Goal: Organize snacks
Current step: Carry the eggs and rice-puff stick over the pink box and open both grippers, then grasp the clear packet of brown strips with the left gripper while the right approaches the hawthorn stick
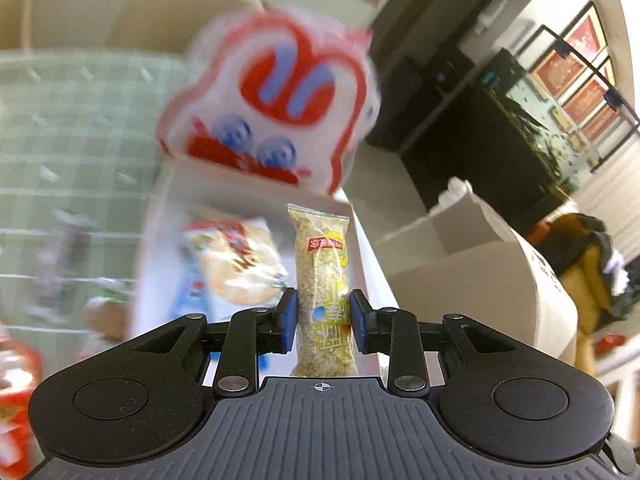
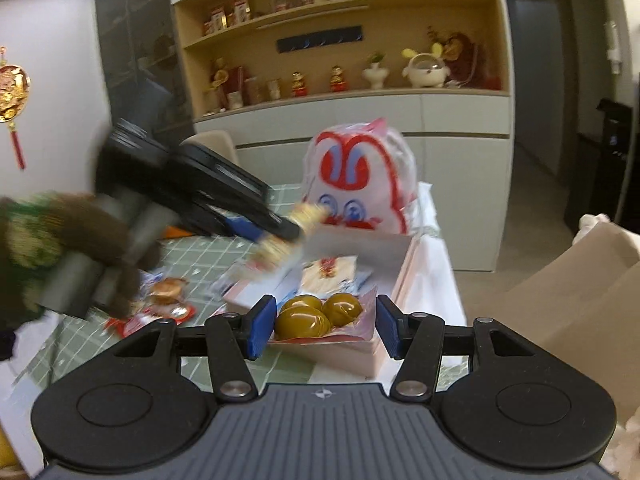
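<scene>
Left gripper (image 1: 323, 322) clamps rice bar (image 1: 323, 280), long axis forward along fingers, over white box (image 2: 360, 246). Right gripper (image 2: 322, 330) half-spread around egg pack (image 2: 320, 316), grip unclear.

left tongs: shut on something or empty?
Shut on a snack. The left tongs have both blue pads against the sides of a long clear grain bar packet, which stands lengthwise between them above the white box.

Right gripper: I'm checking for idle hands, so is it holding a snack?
No, the right gripper stands open with nothing between its blue pads; the pack of brown sweets lies in the box beyond them.
</scene>
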The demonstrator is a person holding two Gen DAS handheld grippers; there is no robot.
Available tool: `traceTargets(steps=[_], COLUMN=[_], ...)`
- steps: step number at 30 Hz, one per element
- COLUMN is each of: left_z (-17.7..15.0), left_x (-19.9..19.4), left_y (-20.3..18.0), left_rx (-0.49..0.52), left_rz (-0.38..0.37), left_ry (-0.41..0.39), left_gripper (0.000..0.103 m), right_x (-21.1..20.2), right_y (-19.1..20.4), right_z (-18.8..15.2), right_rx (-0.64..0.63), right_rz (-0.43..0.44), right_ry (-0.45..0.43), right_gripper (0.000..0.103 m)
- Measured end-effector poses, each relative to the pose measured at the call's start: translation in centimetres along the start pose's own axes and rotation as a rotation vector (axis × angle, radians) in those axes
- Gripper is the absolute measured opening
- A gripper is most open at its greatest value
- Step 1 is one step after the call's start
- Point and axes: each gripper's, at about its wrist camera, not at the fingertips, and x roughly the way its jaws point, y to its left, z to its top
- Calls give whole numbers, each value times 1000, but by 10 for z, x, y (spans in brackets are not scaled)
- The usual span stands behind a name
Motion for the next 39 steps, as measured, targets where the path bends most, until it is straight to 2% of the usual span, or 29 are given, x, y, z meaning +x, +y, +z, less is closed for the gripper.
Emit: traceTargets(steps=[3, 6, 10, 16, 20, 22, 26, 29, 34, 37, 39], left_z=[-3, -3, -25, -81, -106, -109, -98, -76, -19, 15, 26], left_x=[17, -4, -50, -88, -102, -107, -110, -100, -58, -28, -8], left_y=[13, 32, 61, 107, 135, 149, 169, 176, 185, 188, 187], left_rx=[-7, -40, -62, -81, -59, -72, -99, -79, -38, -5, 21], left_rz=[53, 39, 68, 135, 252, 271, 235, 232, 288, 308, 306], left_ry=[-36, -128, -172, -108, -67, -69, -96, -115, -103, -90, -51], left_gripper=[33, 33, 33, 33, 33, 33, 33, 33, 33, 33, 33], right_x=[13, 28, 63, 146, 192, 200, 197, 179, 177, 190, 195], right_y=[2, 6, 11, 19, 1, -5, 22, 62, 128, 161, 176], right_z=[0, 2, 18, 74, 95, 95, 80, 48, -15, -39, -47], right_rx=[18, 9, 33, 102, 283, 353, 260, 139, 34, -46, -70], right_rz=[-32, -39, -31, 15, 71, 71, 13, 12, 49, 25, 10], right_ry=[13, 21, 29, 26, 133, 149, 175, 192, 290, 329, 336], right_gripper=[54, 54, 54, 56, 57, 57, 57, 57, 58, 58, 58])
